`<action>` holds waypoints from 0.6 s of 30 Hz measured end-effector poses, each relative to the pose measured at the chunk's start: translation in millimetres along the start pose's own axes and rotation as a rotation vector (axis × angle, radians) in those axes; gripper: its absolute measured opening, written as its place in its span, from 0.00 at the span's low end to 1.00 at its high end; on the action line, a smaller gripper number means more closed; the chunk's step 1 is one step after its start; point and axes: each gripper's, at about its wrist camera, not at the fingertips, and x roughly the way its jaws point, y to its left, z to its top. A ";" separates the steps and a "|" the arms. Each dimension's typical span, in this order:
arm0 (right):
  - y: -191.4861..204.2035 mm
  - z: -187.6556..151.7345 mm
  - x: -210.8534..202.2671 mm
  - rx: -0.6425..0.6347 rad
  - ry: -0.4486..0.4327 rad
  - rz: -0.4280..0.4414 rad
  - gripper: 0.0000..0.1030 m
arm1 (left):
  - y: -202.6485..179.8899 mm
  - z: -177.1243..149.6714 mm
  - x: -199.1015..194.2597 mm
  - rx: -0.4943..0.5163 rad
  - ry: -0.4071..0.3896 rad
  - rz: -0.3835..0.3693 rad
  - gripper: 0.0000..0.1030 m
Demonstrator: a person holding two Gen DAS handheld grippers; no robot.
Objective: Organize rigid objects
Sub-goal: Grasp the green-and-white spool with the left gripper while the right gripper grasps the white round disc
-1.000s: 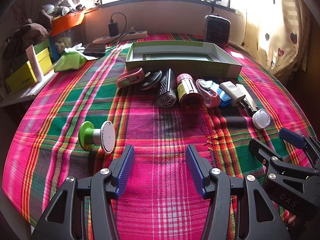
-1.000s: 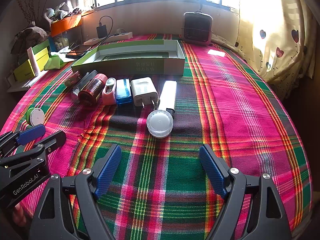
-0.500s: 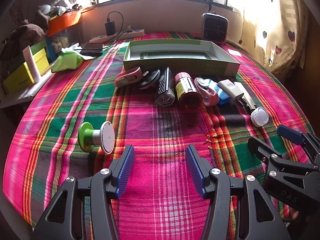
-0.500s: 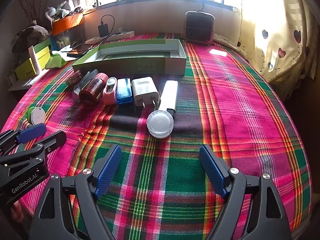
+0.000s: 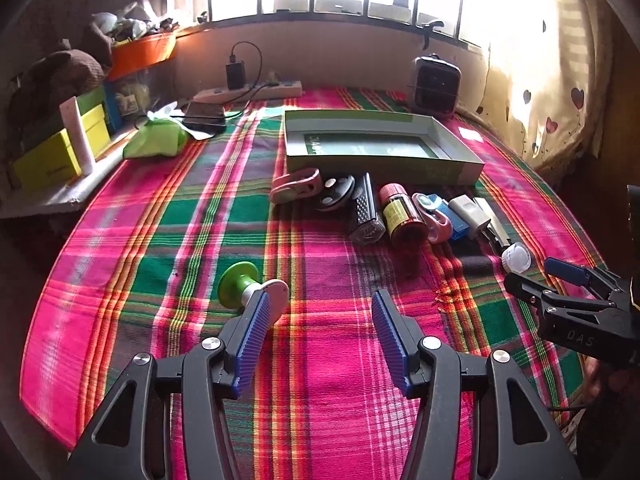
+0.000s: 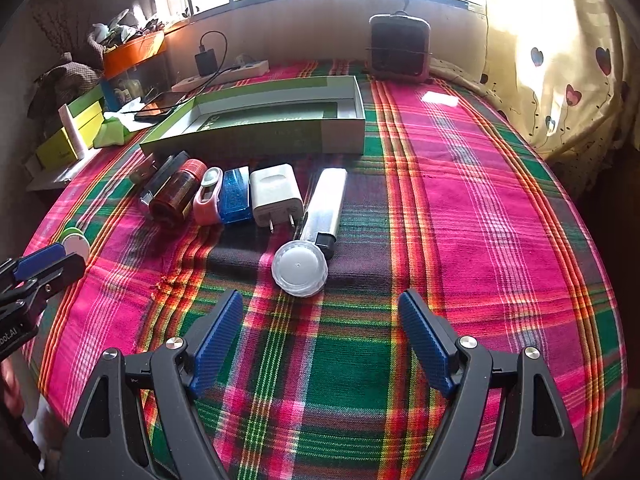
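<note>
Both my claws are spread and empty: the left claw (image 5: pixel 320 328) low in its frame, the right claw (image 6: pixel 320 336) likewise. Just left of the left claw lies the green-and-white spool (image 5: pixel 250 290); just above the right sits the clear lid (image 6: pixel 299 267). Higher, a row of small items (image 6: pixel 240 196) lies before the empty green box (image 6: pixel 256 136). I judge nothing sorted yet.
</note>
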 end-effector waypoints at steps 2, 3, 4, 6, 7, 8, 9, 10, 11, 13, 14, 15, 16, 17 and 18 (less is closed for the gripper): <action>0.7 3.0 1.9 -0.004 0.001 -0.003 0.76 | 7.2 0.8 -1.7 -0.011 0.004 -0.003 0.51; 1.3 4.3 2.5 -0.008 0.001 -0.006 0.75 | 10.7 0.5 -2.8 -0.017 0.005 -0.016 0.51; 2.3 5.7 3.3 -0.013 0.001 -0.008 0.74 | 14.0 0.6 -4.1 -0.022 -0.001 -0.028 0.51; 4.4 7.6 5.5 -0.027 0.004 -0.007 0.73 | 18.3 0.6 -4.5 -0.020 -0.002 -0.031 0.51; 5.0 8.2 6.8 -0.029 0.008 -0.006 0.72 | 20.7 0.5 -4.3 -0.019 -0.002 -0.027 0.51; 5.2 8.6 8.3 -0.029 0.012 -0.003 0.70 | 23.1 0.3 -4.1 -0.020 -0.001 -0.024 0.51; 5.2 8.8 9.4 -0.029 0.015 -0.001 0.69 | 25.7 0.2 -3.8 -0.024 0.003 -0.021 0.51; 6.0 9.0 10.1 -0.033 0.015 -0.005 0.68 | 28.5 -0.2 -4.4 -0.031 0.002 -0.023 0.51; 6.0 9.4 10.5 -0.038 0.015 -0.009 0.67 | 30.8 -0.6 -5.1 -0.035 -0.003 -0.032 0.51; 6.0 10.3 11.7 -0.038 0.016 -0.012 0.67 | 32.4 -0.5 -1.8 -0.020 -0.004 -0.038 0.51; 5.4 10.7 12.0 -0.034 0.015 -0.013 0.67 | 33.0 -0.1 1.7 -0.018 0.008 -0.026 0.51; 4.9 11.2 12.5 -0.030 0.014 -0.013 0.67 | 34.2 0.1 4.0 -0.025 0.016 -0.020 0.51; 4.7 11.7 12.8 -0.027 0.014 -0.014 0.67 | 35.4 0.2 4.8 -0.035 0.018 -0.028 0.51; 4.5 12.1 12.9 -0.026 0.014 -0.014 0.67 | 36.4 0.6 3.8 -0.043 0.015 -0.041 0.51; 4.7 12.0 13.2 -0.027 0.013 -0.016 0.67 | 36.7 1.4 1.4 -0.044 0.002 -0.053 0.51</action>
